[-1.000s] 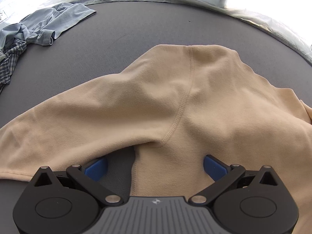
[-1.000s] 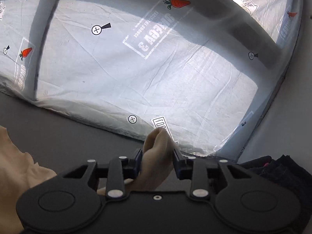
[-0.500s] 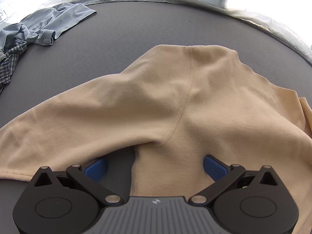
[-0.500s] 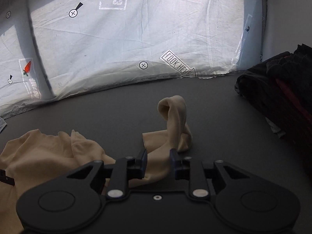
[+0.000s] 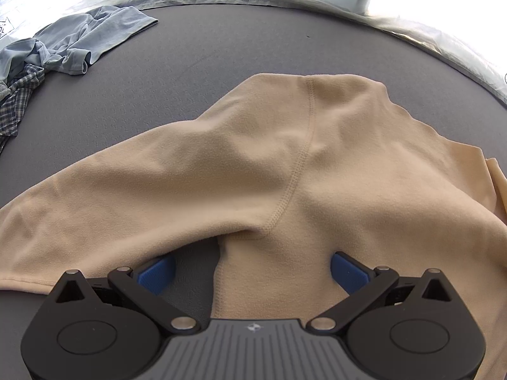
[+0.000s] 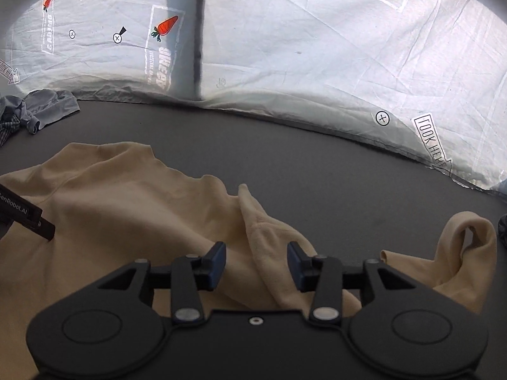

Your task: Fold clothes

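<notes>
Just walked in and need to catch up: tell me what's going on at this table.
A person holding a gripper in each hand is folding a beige fleece top spread on the dark grey table. The left gripper hangs over the top's side seam with its jaws wide open. The right gripper sits above a ridge of the same fabric, jaws opening, pads not pressing it. One sleeve lies looped to the right. A light blue garment waits at the far left.
</notes>
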Motion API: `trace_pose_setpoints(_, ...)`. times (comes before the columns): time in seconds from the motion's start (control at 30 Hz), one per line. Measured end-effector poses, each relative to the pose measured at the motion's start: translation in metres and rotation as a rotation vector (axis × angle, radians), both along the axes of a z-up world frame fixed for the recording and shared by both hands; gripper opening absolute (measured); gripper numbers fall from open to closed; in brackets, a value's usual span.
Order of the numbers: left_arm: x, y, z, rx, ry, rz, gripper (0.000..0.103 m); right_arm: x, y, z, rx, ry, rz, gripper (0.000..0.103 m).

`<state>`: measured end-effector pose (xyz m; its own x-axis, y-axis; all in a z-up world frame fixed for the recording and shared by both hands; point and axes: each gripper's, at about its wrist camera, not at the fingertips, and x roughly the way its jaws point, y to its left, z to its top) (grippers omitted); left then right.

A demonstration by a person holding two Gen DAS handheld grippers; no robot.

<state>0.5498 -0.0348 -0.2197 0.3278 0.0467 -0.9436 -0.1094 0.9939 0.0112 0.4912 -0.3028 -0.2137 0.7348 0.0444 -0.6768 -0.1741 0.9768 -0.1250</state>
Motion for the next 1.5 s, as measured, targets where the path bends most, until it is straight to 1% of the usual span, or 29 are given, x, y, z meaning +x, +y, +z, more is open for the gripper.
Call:
trace_pose_setpoints(0.07, 0.0, 0.0, 0.0, 0.0, -0.001, 0.0, 0.103, 0.011, 0.003, -0.005, -0.051, 0.005, -0.009, 0.042)
trace_pose_setpoints(0.13, 0.0, 0.0, 0.0, 0.0, -0.003, 0.0, 0.103, 0.028, -0.004, -0.006, -0.055, 0.014, -0.038, 0.041)
trace_pose_setpoints(0.17, 0.0, 0.0, 0.0, 0.0, -0.004, -0.001, 0.103, 0.038, -0.009, -0.006, -0.052, 0.032, -0.042, 0.032)
trace_pose_setpoints(0.2, 0.0, 0.0, 0.0, 0.0, -0.004, -0.001, 0.103, 0.046, -0.013, -0.005, -0.05, 0.037, -0.037, 0.004)
trace_pose_setpoints(0.23, 0.0, 0.0, 0.0, 0.0, -0.005, -0.001, 0.103, 0.053, -0.016, -0.004, -0.047, 0.042, -0.032, 0.002)
trace_pose_setpoints(0.33, -0.001, -0.001, 0.0, 0.001, -0.008, 0.0, 0.103, 0.072, -0.029, 0.015, -0.078, -0.069, -0.038, 0.003)
trace_pose_setpoints(0.37, -0.001, -0.001, 0.0, 0.001, -0.008, 0.0, 0.103, 0.077, -0.034, 0.023, -0.074, -0.1, -0.057, 0.003)
trace_pose_setpoints(0.4, -0.001, -0.002, 0.0, 0.001, -0.009, 0.001, 0.103, 0.082, -0.04, 0.028, -0.052, -0.113, -0.071, 0.003)
trace_pose_setpoints(0.43, -0.001, -0.002, 0.0, 0.001, -0.009, 0.001, 0.103, 0.088, -0.046, 0.033, -0.017, -0.113, -0.09, 0.003)
trace_pose_setpoints(0.5, -0.002, -0.002, 0.001, 0.002, -0.01, 0.001, 0.103, 0.095, -0.05, 0.028, -0.006, -0.103, -0.121, 0.004)
trace_pose_setpoints(0.53, -0.002, -0.002, 0.001, 0.002, -0.011, 0.001, 0.103, 0.099, -0.05, 0.019, -0.016, -0.079, -0.136, 0.005)
trace_pose_setpoints(0.57, -0.002, -0.002, 0.001, 0.002, -0.011, 0.001, 0.103, 0.105, -0.05, 0.007, -0.03, -0.021, -0.14, 0.006)
trace_pose_setpoints(0.63, -0.001, -0.002, 0.0, 0.002, -0.011, 0.0, 0.103, 0.106, -0.052, -0.009, -0.027, 0.037, -0.155, 0.007)
trace_pose_setpoints(0.67, -0.001, -0.001, 0.0, 0.002, -0.011, -0.001, 0.103, 0.097, -0.056, -0.004, -0.003, -0.002, -0.176, 0.014)
trace_pose_setpoints(0.7, -0.001, -0.001, 0.0, 0.002, -0.011, 0.0, 0.103, 0.088, -0.06, 0.0, 0.021, -0.041, -0.198, 0.027)
trace_pose_setpoints(0.77, -0.001, -0.001, 0.0, 0.002, -0.011, 0.001, 0.103, 0.066, -0.07, 0.013, 0.064, -0.124, -0.246, 0.041)
trace_pose_setpoints(0.8, -0.001, -0.001, 0.0, 0.002, -0.01, 0.002, 0.103, 0.054, -0.075, 0.02, 0.084, -0.167, -0.272, 0.043)
trace_pose_setpoints(0.9, -0.001, -0.001, 0.0, 0.002, -0.008, 0.003, 0.103, 0.006, -0.099, 0.045, 0.138, -0.26, -0.377, 0.043)
trace_pose_setpoints(1.0, -0.001, -0.001, 0.001, 0.002, -0.006, 0.002, 0.103, -0.038, -0.125, 0.052, 0.15, -0.295, -0.472, 0.043)
trace_pose_setpoints(1.07, 0.0, 0.0, 0.0, 0.002, -0.004, 0.002, 0.103, -0.059, -0.139, 0.05, 0.097, -0.285, -0.528, 0.043)
trace_pose_setpoints(1.13, 0.0, 0.0, 0.0, 0.002, -0.003, 0.003, 0.103, -0.066, -0.155, 0.036, 0.04, -0.227, -0.585, 0.043)
trace_pose_setpoints(1.17, 0.0, -0.001, 0.001, 0.002, -0.003, 0.003, 0.103, -0.065, -0.161, 0.029, 0.03, -0.192, -0.603, 0.042)
trace_pose_setpoints(1.2, 0.0, -0.001, 0.001, 0.003, -0.002, 0.003, 0.103, -0.063, -0.169, 0.018, 0.035, -0.145, -0.629, 0.037)
trace_pose_setpoints(1.23, 0.0, -0.001, 0.0, 0.003, -0.001, 0.003, 0.103, -0.063, -0.177, 0.008, 0.062, -0.113, -0.644, 0.034)
trace_pose_setpoints(1.27, 0.0, 0.0, 0.0, 0.002, 0.0, 0.002, 0.103, -0.06, -0.179, 0.002, 0.086, -0.103, -0.635, 0.032)
trace_pose_setpoints(1.33, 0.0, 0.0, 0.001, 0.002, 0.002, 0.003, 0.103, -0.054, -0.183, -0.01, 0.133, -0.083, -0.618, 0.032)
trace_pose_setpoints(1.5, 0.0, -0.001, 0.001, 0.003, 0.002, 0.005, 0.103, -0.026, -0.176, -0.029, 0.164, -0.054, -0.578, 0.034)
